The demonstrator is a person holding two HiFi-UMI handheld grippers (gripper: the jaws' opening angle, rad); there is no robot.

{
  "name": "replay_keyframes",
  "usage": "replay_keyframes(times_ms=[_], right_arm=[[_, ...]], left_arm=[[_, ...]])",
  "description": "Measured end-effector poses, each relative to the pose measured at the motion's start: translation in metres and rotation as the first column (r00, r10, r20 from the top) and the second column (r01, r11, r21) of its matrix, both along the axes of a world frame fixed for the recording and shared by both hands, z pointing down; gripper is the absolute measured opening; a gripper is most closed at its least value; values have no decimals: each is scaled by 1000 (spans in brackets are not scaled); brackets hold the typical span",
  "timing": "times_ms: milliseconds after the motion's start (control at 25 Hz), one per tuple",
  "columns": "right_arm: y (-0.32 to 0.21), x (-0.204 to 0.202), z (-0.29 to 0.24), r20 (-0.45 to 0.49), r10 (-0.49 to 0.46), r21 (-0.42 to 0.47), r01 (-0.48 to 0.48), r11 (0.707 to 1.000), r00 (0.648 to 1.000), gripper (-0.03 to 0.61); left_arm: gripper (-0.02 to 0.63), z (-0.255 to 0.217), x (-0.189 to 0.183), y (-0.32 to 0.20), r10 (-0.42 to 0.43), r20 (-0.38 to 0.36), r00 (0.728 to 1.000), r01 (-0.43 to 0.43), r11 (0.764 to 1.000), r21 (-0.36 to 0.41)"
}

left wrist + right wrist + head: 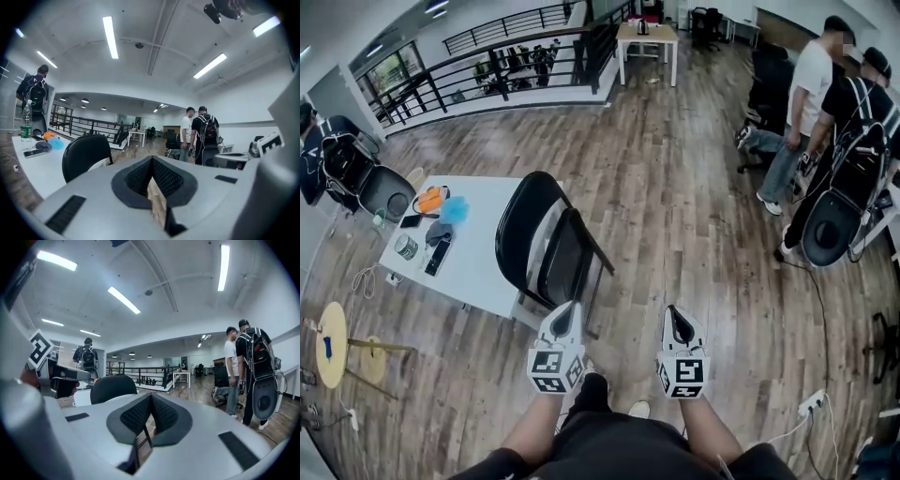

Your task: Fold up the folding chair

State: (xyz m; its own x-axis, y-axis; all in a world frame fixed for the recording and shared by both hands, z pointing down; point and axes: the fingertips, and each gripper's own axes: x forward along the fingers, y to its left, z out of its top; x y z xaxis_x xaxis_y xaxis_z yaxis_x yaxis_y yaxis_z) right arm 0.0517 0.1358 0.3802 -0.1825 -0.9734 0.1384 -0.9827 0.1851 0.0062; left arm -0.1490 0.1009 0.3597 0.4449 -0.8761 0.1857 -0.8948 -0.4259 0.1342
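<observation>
The black folding chair (546,246) stands on the wood floor against the white table's near corner, its seat panel tilted up steeply close to the rounded back. My left gripper (565,320) hovers just in front of the chair's lower frame, jaws shut with nothing between them. My right gripper (679,324) is level with it, to the chair's right and apart from it, also shut and empty. In the left gripper view the chair back (85,155) shows past the closed left gripper (151,162). The right gripper view shows the chair back (113,387) left of the right gripper (151,399).
The white table (480,272) carries an orange item, a blue cloth, a tin and a phone. A round wooden stool (332,343) stands at the left. Two people (825,112) with a black bag stand at the right. A power strip (811,403) and cable lie near right.
</observation>
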Motion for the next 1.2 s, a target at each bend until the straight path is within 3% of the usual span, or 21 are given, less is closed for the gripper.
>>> replay_keyframes(times_ms=[320,520,880,1200], right_arm=[[73,39,-18,-37,102,16,-101,995,994,14],[92,36,-26,-51,151,34,-149,988,987,14],[71,-34,-36,-62,148,46,-146,988,987,14],[49,-82,-37,-72,125,44,-122,992,990,14]], left_arm=[[5,10,52,57,84,5,996,-84,995,-46],[5,-2,62,63,163,10,987,-163,986,-16],[5,-11,5,47,214,28,976,-213,977,-23],[5,-11,-47,27,197,29,980,-196,980,-27]])
